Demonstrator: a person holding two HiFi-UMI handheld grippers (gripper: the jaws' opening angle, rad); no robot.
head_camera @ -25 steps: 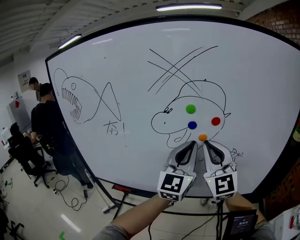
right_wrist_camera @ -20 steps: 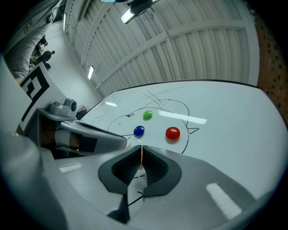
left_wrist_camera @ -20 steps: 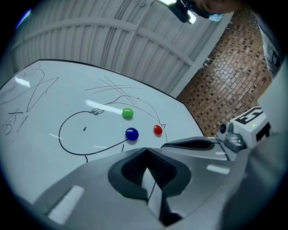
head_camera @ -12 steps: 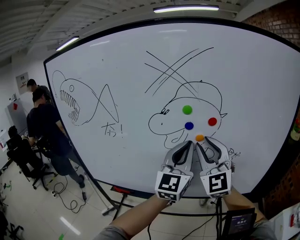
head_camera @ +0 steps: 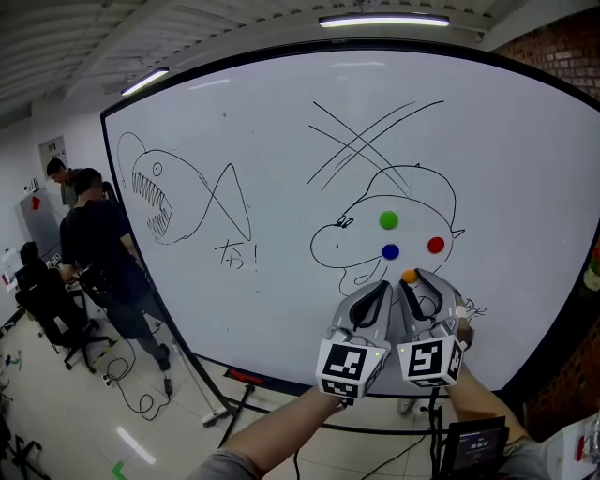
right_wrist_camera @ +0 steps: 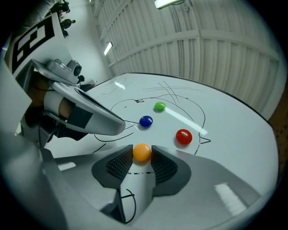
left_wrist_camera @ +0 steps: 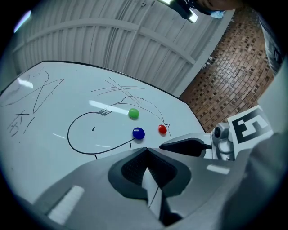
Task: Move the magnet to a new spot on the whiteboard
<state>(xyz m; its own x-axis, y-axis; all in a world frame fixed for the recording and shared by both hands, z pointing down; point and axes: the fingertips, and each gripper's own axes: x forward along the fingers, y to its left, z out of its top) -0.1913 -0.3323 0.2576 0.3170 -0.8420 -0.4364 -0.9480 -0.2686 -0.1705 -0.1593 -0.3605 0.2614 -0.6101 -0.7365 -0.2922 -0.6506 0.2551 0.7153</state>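
A small round orange magnet (head_camera: 409,276) (right_wrist_camera: 141,152) sticks to the whiteboard (head_camera: 281,141), low on a drawn cartoon head. My right gripper (head_camera: 410,280) (right_wrist_camera: 141,155) is up against the board. Its jaws are opening, with the orange magnet between the pads and only a hair of space at each side. My left gripper (head_camera: 384,285) (left_wrist_camera: 146,151) hangs just to the left with its tips together and nothing held. Above the orange one sit a green magnet (head_camera: 388,220), a blue magnet (head_camera: 390,251) and a red magnet (head_camera: 436,245).
The board carries marker sketches: a toothy fish (head_camera: 155,202) at left, crossed lines higher up. Two people (head_camera: 94,244) stand by a chair at the far left, with cables on the floor. A brick wall (head_camera: 562,28) lies right. A small screen (head_camera: 473,445) sits below my right arm.
My right gripper has risen from just under the orange magnet until its tips are around it, and its jaws have gone from shut to apart. The left gripper has barely moved.
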